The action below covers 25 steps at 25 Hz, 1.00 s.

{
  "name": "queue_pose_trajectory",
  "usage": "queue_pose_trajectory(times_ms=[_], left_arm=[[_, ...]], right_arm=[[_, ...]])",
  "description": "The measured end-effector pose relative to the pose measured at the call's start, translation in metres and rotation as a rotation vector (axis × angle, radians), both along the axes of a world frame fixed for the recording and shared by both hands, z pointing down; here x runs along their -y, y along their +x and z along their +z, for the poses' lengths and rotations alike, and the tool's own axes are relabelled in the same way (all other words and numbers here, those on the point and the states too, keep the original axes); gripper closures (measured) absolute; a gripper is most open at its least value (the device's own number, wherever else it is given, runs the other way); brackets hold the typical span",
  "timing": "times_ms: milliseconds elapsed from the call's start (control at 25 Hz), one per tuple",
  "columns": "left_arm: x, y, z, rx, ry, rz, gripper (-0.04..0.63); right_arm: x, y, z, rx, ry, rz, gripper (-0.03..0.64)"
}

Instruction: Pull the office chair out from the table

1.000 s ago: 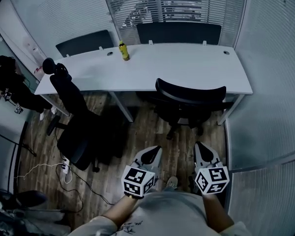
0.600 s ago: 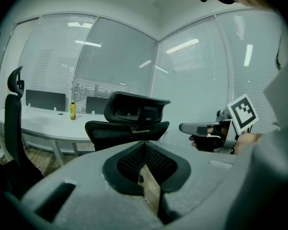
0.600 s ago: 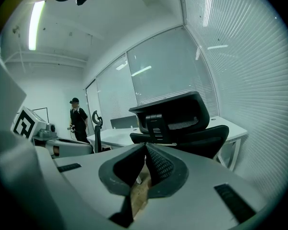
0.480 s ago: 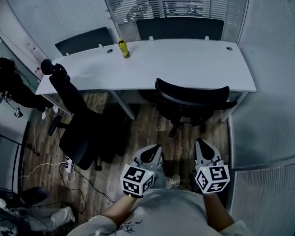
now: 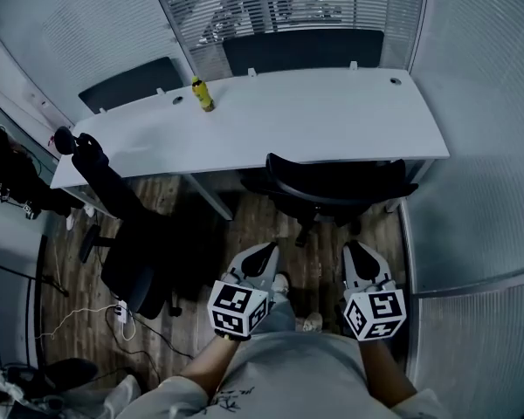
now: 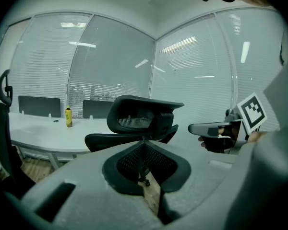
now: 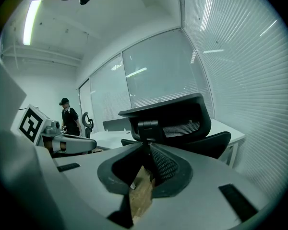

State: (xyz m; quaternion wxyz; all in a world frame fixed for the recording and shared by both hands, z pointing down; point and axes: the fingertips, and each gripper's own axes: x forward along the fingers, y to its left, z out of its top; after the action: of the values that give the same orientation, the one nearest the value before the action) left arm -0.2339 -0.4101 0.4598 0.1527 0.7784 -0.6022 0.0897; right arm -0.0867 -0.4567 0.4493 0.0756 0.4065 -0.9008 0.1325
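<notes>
Chair (image 5: 332, 186): tucked at tabletop (image 5: 271, 120), ahead of left hand-held gripper (image 5: 264, 253) and right hand-held gripper (image 5: 360, 251), apart; both pressed together, empty.

matt black mesh office chair (image 5: 332, 186), smooth white table (image 5: 314, 112), wood-plank floor (image 5: 255, 227)

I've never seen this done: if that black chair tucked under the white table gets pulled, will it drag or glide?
The office chair would probably glide: its base looks like spreading legs on casters, on a smooth wood floor. Its mesh-looking backrest may flex slightly when gripped. Pulled off-centre, it might swivel rather than come straight.
</notes>
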Motion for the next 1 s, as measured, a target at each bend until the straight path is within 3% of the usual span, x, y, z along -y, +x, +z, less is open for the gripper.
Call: queue_pose_trajectory(times_ms=[120, 200, 480, 1000], left_arm=[[0.017, -0.014, -0.001, 0.003, 0.000, 0.008, 0.583], [0.028, -0.022, -0.001, 0.004, 0.000, 0.013, 0.581], [0.066, -0.045, 0.000, 0.009, -0.005, 0.049, 0.580], [0.114, -0.065, 0.006, 0.003, -0.017, 0.103, 0.580]], right_arm=[[0.013, -0.009, 0.001, -0.002, -0.009, 0.029, 0.591], [0.022, -0.015, 0.002, -0.002, -0.019, 0.042, 0.508], [0.050, -0.035, 0.006, -0.028, -0.014, 0.108, 0.364], [0.086, -0.058, 0.015, -0.083, -0.002, 0.175, 0.345]])
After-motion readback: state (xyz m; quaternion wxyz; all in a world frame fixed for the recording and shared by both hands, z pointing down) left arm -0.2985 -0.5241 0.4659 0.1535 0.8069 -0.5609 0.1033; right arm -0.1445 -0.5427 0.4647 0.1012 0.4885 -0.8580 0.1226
